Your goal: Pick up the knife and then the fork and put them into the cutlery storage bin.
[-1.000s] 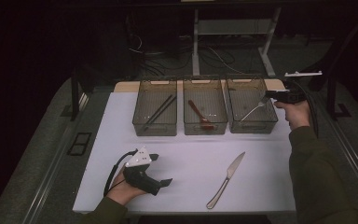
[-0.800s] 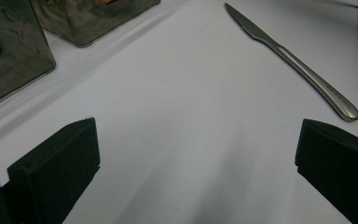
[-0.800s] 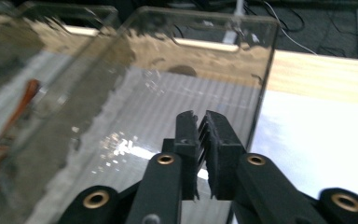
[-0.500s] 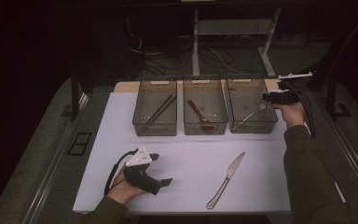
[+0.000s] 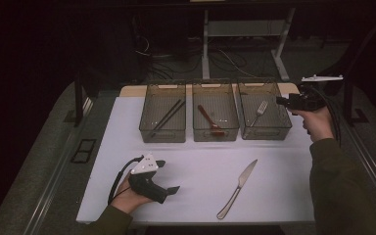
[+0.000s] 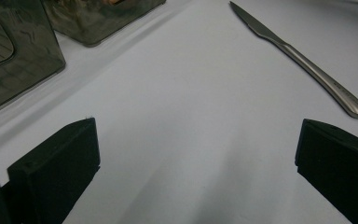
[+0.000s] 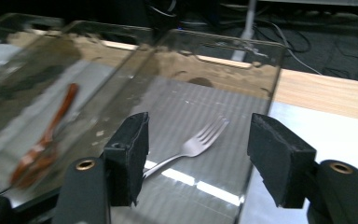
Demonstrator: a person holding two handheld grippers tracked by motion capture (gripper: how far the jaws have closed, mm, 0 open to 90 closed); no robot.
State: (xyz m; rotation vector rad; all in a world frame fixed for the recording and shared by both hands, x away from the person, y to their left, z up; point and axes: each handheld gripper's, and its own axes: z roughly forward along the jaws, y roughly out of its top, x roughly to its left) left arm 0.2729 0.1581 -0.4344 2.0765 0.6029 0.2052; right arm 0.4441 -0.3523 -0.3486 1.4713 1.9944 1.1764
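Three clear bins stand in a row at the back of the white mat point(image 5: 196, 161). The left bin point(image 5: 162, 134) holds black chopsticks point(image 5: 168, 116), the middle bin point(image 5: 214, 134) a reddish-brown spoon point(image 5: 209, 120), the right bin point(image 5: 267, 132) a silver fork point(image 5: 259, 109). My right gripper point(image 5: 280, 101) hovers at the right bin's right edge; its jaws have just been opening and nothing is between them, with the fork point(image 7: 193, 144) lying in the bin below. My left gripper point(image 5: 172, 189) rests on the mat at the front left, open and empty. A table knife point(image 5: 237, 188) lies at the front centre.
A bare wooden tabletop strip point(image 7: 321, 93) runs behind the bins. Cables and a metal stand point(image 5: 247, 54) sit on the dark floor beyond. In the left gripper view the knife point(image 6: 298, 60) lies ahead to the right, with bins point(image 6: 18, 56) at the upper left.
The right gripper has let go of the fork, which now lies in the right bin, and has drawn back to the right and up with its jaws apart. The left hand stayed put.
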